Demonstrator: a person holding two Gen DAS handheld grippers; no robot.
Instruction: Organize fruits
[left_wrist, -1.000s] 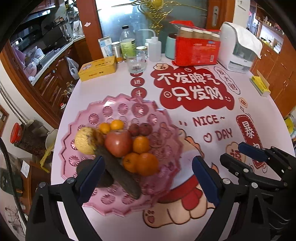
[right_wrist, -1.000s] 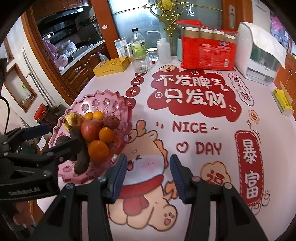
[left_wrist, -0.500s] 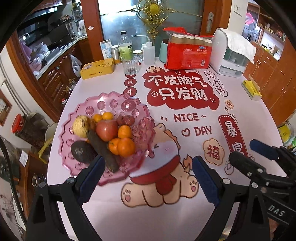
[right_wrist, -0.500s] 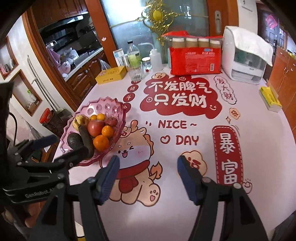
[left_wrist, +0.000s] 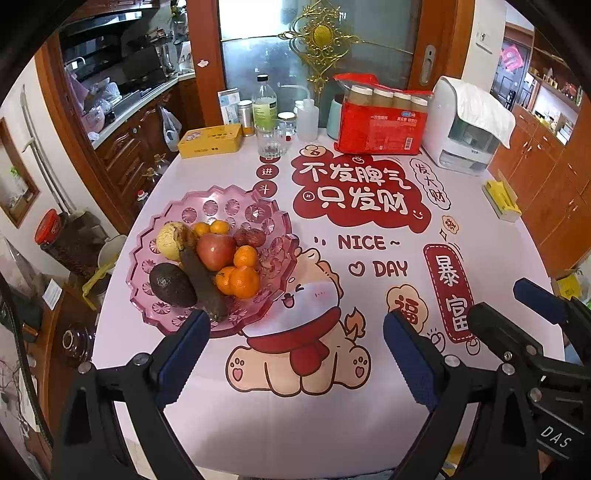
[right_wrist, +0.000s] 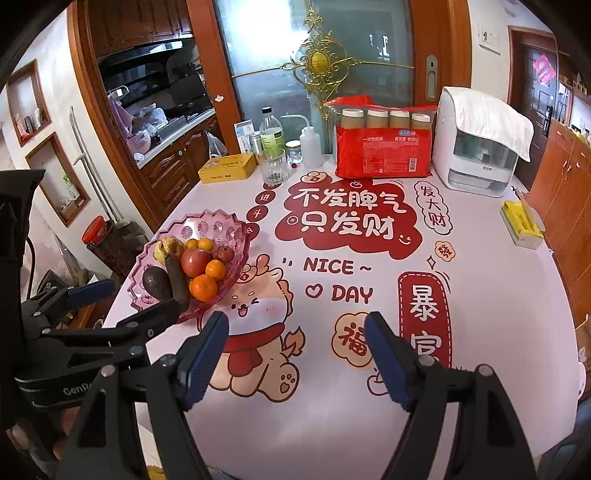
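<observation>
Fruit sits heaped in scalloped pink translucent plastic dish (left_wrist: 173, 314), frame left; left gripper (left_wrist: 295, 338) wide, right gripper (right_wrist: 295, 338) just widening, both empty, likely finished.

Both wrist cameras are looking steeply down over the table (left_wrist: 295, 424) from above its near edge, facing the far glass door (right_wrist: 295, 74). The left view is sitting closer to the fruit bowl (left_wrist: 258, 229) at left centre; both are sharing the bowl and the printed tablecloth (right_wrist: 480, 258)
</observation>
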